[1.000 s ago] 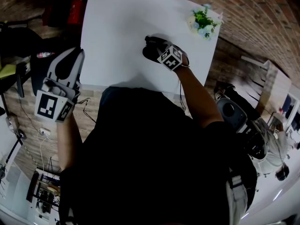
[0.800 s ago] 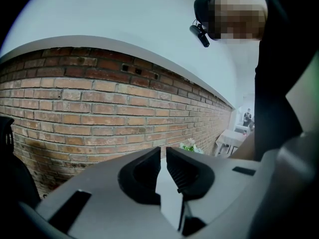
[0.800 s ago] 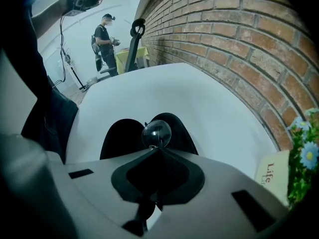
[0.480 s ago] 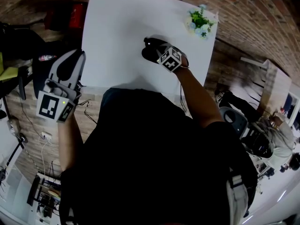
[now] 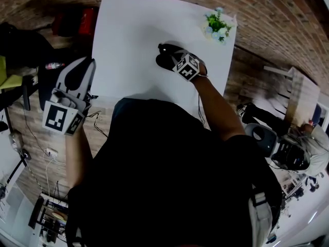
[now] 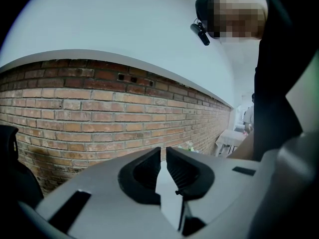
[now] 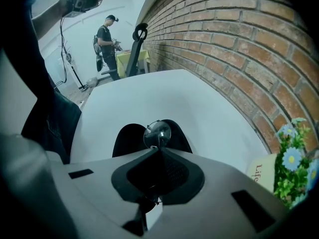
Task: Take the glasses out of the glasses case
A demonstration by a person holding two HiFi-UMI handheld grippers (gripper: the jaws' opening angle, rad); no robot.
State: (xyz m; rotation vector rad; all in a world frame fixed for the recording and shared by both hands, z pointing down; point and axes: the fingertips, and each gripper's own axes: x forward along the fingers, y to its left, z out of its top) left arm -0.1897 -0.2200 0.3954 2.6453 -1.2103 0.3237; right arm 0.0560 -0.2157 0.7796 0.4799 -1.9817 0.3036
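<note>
The person wears a black top (image 5: 169, 174) with short sleeves. The left gripper (image 5: 88, 62) and the right gripper (image 5: 162, 49) are grey with black ribbed pads (image 6: 144, 171). Each has a cube (image 5: 59, 118) with black-and-white squares. A thin black cable (image 5: 198, 107) runs along the right arm.

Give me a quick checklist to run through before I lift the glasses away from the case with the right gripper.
1. Grip on the glasses: ok. The right gripper has its jaws shut on the glasses, with one round lens showing past the tips.
2. Glasses free of the glasses case: cannot tell. The lens sits directly over the case.
3. Case held steady: not ok. The left gripper is empty and off the table's left side.
4. Set-down space: ok. There is bare white table around the case.
5. Flowering plant out of the way: ok. It stands at the far right corner, apart from the case.
</note>
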